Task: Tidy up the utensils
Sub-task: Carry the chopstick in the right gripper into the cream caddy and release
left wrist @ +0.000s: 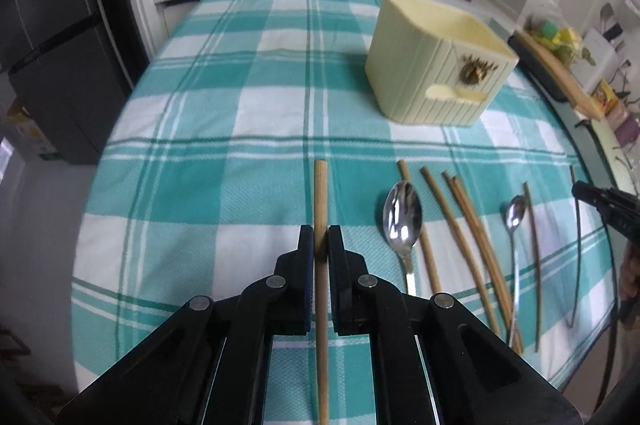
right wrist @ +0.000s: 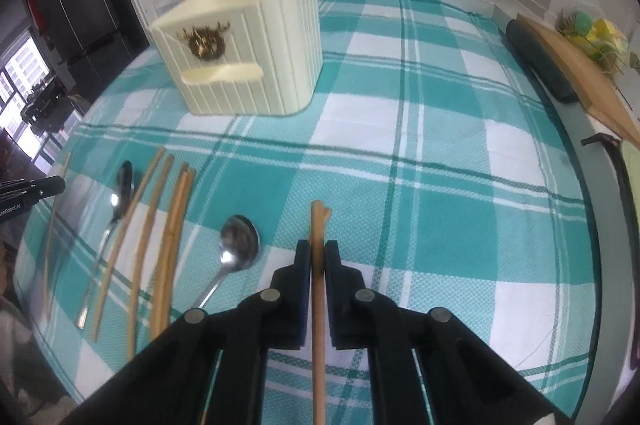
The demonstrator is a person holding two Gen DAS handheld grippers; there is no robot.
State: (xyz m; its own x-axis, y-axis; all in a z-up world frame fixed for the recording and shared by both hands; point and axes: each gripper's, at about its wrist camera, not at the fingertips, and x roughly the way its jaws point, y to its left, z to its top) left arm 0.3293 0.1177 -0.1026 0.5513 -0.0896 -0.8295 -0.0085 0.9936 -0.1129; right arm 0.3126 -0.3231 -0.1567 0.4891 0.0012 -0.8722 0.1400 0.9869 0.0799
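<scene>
1. Lying lengthwise between the fingers of the left tongs (left wrist: 320,245), one wooden chopstick (left wrist: 320,193) is clamped low over the checked cloth (left wrist: 200,145).
2. A pair of chopsticks (right wrist: 318,225) is pinched by the right tongs (right wrist: 318,257).
3. Loose chopsticks (right wrist: 172,225) and two spoons (right wrist: 236,245) are spread at nine o'clock of the right tongs.
4. A cream utensil holder (right wrist: 248,53) is stood at eleven o'clock on the worktop.
</scene>
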